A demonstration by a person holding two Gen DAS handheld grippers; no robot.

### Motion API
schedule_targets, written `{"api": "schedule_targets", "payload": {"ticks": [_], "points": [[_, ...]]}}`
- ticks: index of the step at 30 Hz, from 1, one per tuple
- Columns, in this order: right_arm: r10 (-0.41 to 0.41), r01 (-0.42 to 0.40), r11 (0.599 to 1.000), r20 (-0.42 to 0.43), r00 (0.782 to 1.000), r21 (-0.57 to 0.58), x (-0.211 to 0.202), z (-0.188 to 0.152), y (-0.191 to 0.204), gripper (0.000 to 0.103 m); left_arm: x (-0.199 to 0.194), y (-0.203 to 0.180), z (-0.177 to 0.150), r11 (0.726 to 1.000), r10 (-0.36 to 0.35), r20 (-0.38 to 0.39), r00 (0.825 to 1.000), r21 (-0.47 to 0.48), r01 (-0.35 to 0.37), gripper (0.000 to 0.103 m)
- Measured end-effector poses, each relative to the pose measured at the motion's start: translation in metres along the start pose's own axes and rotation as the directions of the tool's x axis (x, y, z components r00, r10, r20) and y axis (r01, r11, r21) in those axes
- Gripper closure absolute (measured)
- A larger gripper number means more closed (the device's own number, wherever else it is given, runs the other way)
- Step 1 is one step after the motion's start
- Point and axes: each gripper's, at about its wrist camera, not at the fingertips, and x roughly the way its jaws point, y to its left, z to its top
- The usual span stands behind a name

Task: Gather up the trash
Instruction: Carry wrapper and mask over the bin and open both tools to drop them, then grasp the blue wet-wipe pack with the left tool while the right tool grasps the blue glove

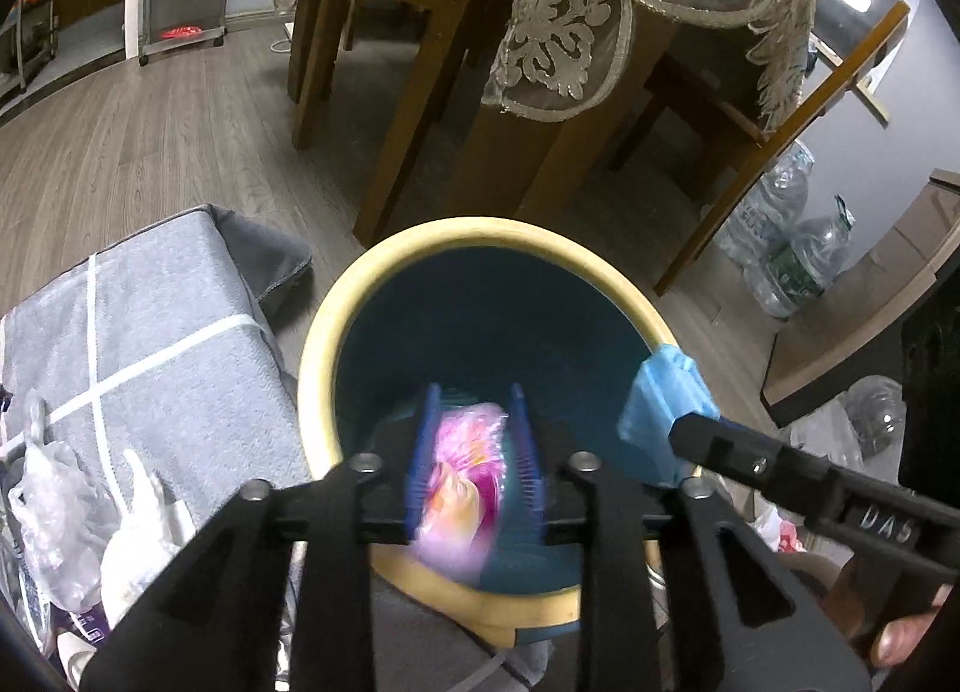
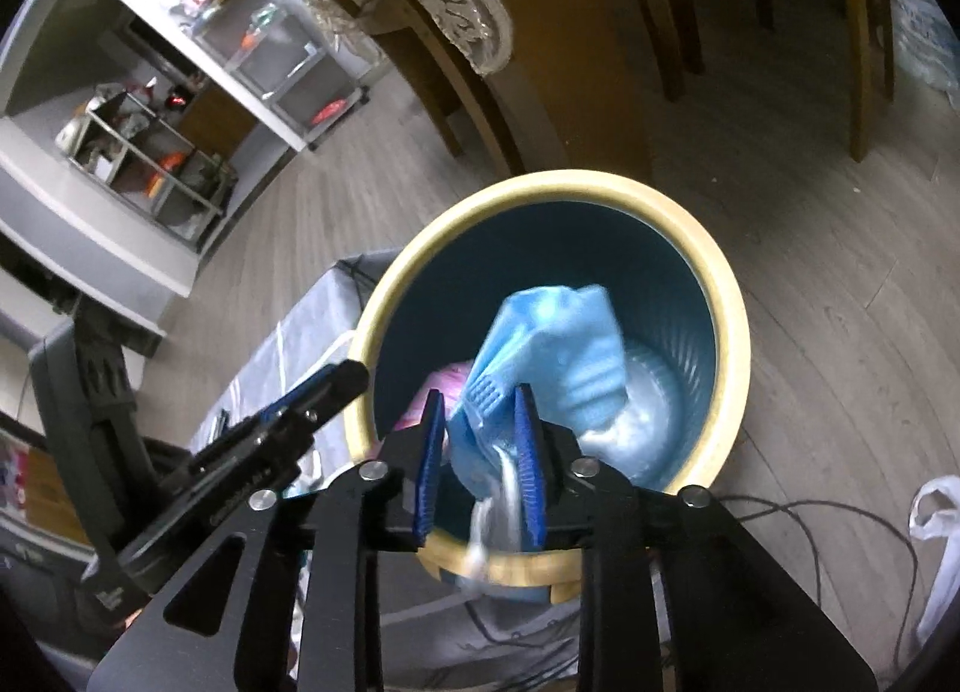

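Your left gripper (image 1: 475, 455) sits over the bin (image 1: 336, 344), jaws narrowly parted, a blurred pink wrapper (image 1: 465, 488) between the pads; can't tell if they still press it. Your right gripper (image 2: 477, 455) is the same: jaws slightly apart, blue packet (image 2: 552, 344) between and ahead of them, above the bin's mouth. Grey cloth (image 1: 156, 332) lies left of your left jaws

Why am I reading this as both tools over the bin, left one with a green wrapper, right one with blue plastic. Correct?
Almost. In the left wrist view the wrapper at the left tool is pink, not green. The rest holds: both over the bin, blue plastic at the right tool.
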Motion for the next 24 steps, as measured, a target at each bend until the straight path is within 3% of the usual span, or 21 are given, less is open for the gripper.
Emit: {"api": "schedule_targets", "payload": {"ticks": [2,4,7,17,24], "points": [[0.002,-0.002,1.0,0.002,1.0,0.001,0.0,0.0,0.001,0.07,-0.004,0.002,-0.003,1.0,-0.001,0.007,1.0,-0.004,0.001,0.069],[0.001,-0.001,1.0,0.009,1.0,-0.001,0.0,0.0,0.001,0.068,-0.009,0.004,-0.005,1.0,0.003,0.018,1.0,-0.003,-0.003,0.052],[-0.004,0.004,1.0,0.018,1.0,-0.009,-0.001,0.0,0.002,0.062,-0.023,0.008,-0.009,1.0,0.016,0.043,0.999,0.007,-0.017,0.038],[-0.051,0.057,0.992,0.052,0.997,-0.11,-0.007,-0.006,0.018,0.054,-0.092,0.051,-0.021,0.997,0.073,0.111,0.991,0.018,-0.076,0.031],[-0.081,0.091,0.979,0.058,0.995,-0.183,-0.006,-0.01,0.033,0.05,-0.146,0.109,-0.04,0.987,0.154,0.133,0.979,-0.06,-0.147,0.03]]}}
